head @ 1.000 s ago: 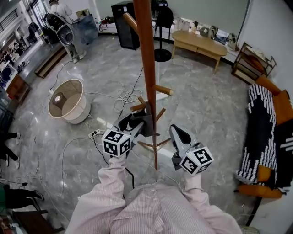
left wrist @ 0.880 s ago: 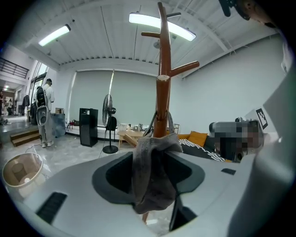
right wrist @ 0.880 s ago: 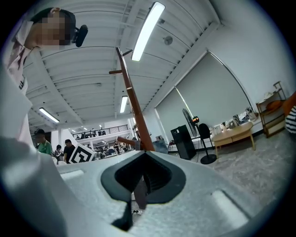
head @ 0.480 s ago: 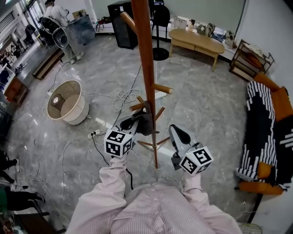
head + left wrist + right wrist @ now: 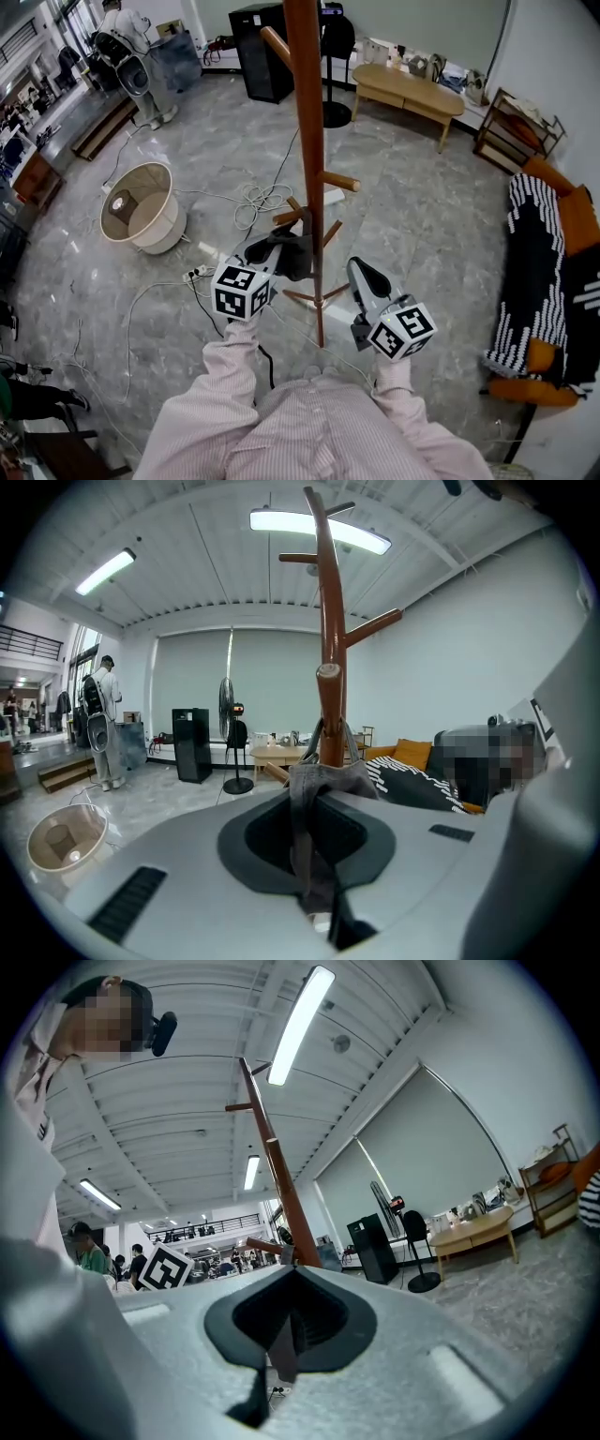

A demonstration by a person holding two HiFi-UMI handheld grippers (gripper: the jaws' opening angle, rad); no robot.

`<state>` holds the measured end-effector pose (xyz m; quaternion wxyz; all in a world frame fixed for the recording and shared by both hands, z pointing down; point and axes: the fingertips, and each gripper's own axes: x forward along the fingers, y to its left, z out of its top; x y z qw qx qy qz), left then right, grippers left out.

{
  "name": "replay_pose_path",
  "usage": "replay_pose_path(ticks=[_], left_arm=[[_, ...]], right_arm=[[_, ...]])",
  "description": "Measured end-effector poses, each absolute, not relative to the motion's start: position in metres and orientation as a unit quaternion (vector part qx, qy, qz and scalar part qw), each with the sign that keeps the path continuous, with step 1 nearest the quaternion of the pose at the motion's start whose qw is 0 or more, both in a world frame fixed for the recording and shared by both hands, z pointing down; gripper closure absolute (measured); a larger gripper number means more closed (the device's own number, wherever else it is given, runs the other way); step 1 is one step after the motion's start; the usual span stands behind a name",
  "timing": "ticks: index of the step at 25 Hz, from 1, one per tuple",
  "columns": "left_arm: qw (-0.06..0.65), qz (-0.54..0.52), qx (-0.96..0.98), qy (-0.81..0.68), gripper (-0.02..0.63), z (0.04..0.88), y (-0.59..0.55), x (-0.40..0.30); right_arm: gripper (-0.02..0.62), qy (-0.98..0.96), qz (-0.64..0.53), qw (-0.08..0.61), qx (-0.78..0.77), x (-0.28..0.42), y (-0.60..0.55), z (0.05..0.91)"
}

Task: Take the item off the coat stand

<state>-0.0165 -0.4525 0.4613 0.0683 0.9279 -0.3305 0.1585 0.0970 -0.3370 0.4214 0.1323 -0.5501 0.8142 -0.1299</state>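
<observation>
A tall wooden coat stand [image 5: 309, 141] rises right in front of me. A dark grey cloth item [image 5: 295, 251] hangs by its straps from one of the low pegs. My left gripper [image 5: 284, 247] reaches in from the left, and its jaws have just been closing. In the left gripper view, the pads pinch the grey cloth [image 5: 319, 785] below the peg on the stand [image 5: 327, 621]. My right gripper [image 5: 362, 273] hovers right of the pole, shut and empty, apart from the cloth. The right gripper view shows its jaws [image 5: 281, 1335] together and the pole [image 5: 281, 1194] leaning behind them.
The stand's feet [image 5: 314, 295] spread out on the grey floor just ahead. A round cream tub-like object [image 5: 136, 206] and loose cables [image 5: 262, 197] lie to the left. Beyond are a low wooden table [image 5: 408, 89], a black cabinet [image 5: 258, 52] and a sofa with a striped throw [image 5: 534, 262].
The left gripper's jaws stood open around the grey cloth a second ago and are now pinched on it. The right gripper has stayed put.
</observation>
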Motion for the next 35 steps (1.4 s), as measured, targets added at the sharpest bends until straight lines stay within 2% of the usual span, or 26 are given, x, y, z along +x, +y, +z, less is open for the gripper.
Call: replay_pose_path(ticks=[19,35], left_arm=[[0.066,0.114,0.921,-0.367,0.584,0.429,-0.446,-0.044],[0.073,0.065,0.903,-0.419,0.584,0.409,-0.430,-0.095]], right_arm=[[0.591,0.830,-0.127,0.137,-0.525,0.080,-0.336,0.414],[0.591,0.854,-0.123,0.134,-0.487,0.049,-0.335,0.410]])
